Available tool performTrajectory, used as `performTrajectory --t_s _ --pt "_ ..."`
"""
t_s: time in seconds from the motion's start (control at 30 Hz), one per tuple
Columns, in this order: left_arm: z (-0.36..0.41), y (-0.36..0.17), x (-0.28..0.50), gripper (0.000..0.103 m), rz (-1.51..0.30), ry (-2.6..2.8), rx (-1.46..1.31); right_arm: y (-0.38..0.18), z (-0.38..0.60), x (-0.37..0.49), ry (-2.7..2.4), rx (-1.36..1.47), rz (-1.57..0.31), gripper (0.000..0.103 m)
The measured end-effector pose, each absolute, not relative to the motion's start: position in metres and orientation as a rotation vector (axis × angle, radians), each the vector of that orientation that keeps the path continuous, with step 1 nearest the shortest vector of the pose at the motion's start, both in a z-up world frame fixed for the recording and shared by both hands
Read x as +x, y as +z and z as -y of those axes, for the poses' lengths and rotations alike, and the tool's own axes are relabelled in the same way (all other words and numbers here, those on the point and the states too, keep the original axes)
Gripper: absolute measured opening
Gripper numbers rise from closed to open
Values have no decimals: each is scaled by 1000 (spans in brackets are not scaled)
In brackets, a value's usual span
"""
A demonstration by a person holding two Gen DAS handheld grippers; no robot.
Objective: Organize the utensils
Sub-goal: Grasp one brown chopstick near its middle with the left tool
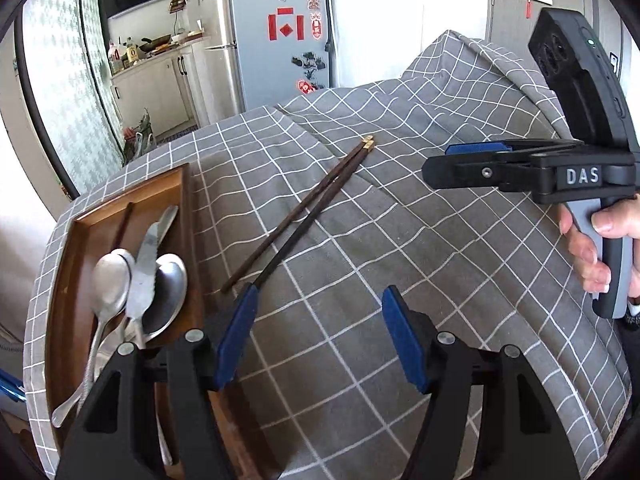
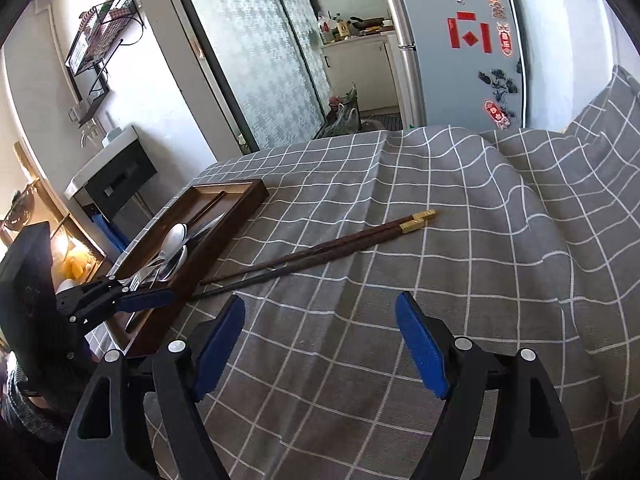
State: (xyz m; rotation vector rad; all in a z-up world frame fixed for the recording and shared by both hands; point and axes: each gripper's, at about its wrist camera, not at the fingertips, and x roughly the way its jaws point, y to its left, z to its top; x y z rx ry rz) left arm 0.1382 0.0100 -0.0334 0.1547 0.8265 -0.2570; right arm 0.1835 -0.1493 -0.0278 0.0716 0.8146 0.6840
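Your left gripper (image 1: 316, 336) stands apart and empty at the bottom of its frame, over the checked cloth (image 1: 400, 280) on the counter. Your right gripper (image 2: 320, 344) is apart and empty too, low in its own frame. Just above both, mid-frame, the two chopsticks (image 1: 304, 208) lie side by side on the cloth. The tray (image 1: 184, 216) at the left holds spoons (image 1: 110, 280) and a knife (image 1: 142, 276).

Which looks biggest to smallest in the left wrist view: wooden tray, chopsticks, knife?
1. wooden tray, largest by far.
2. chopsticks, long and thin, lying on the cloth.
3. knife, shortest; its handle is partly hidden, and it sits nearer the camera, so its true length is unsure.
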Motion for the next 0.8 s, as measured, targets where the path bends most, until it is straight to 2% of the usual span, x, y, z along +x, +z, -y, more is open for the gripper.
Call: performTrajectory --t_s 0.33,0.63,0.8 --pt "-12 -49 181 68 -899 -143 93 -23 151 175 745 112 -801 79" --pt "-12 -53 194 78 -944 -96 92 -22 152 173 755 124 -800 79" --pt "-11 -54 192 76 -949 -112 64 -24 151 172 748 111 -805 79"
